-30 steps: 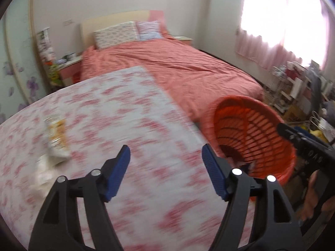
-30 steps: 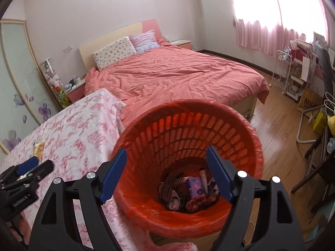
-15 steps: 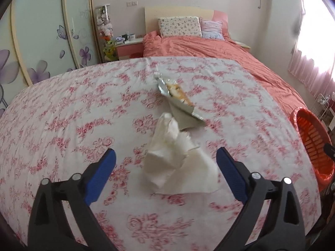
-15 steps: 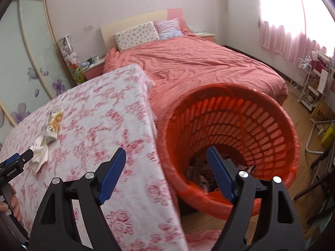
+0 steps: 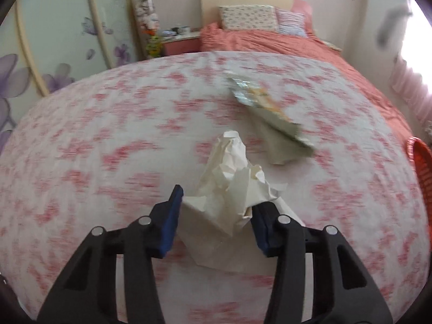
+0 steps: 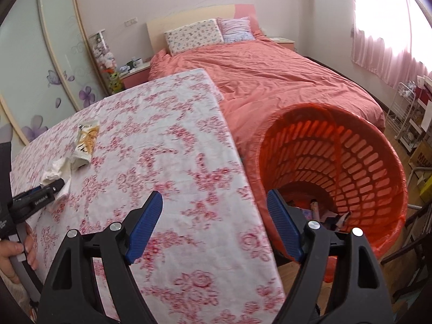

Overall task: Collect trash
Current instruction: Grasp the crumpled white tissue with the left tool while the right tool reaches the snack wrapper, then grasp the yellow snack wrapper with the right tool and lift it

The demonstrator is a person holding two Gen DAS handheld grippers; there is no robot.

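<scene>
Left hand-held gripper (image 5: pixel 216 216) closing its jaws around crumpled tissue (image 5: pixel 229 178) on floral counter (image 5: pixel 108 135), wrapper (image 5: pixel 267 110) just beyond, right hand-held gripper (image 6: pixel 216 224) spread wide, empty, beside orange basket (image 6: pixel 364 162) at counter's edge

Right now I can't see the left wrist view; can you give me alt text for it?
The left tongs have just been closing around a crumpled white tissue on the floral tablecloth. Just beyond it lies a snack wrapper, with the orange basket at the right edge.
</scene>
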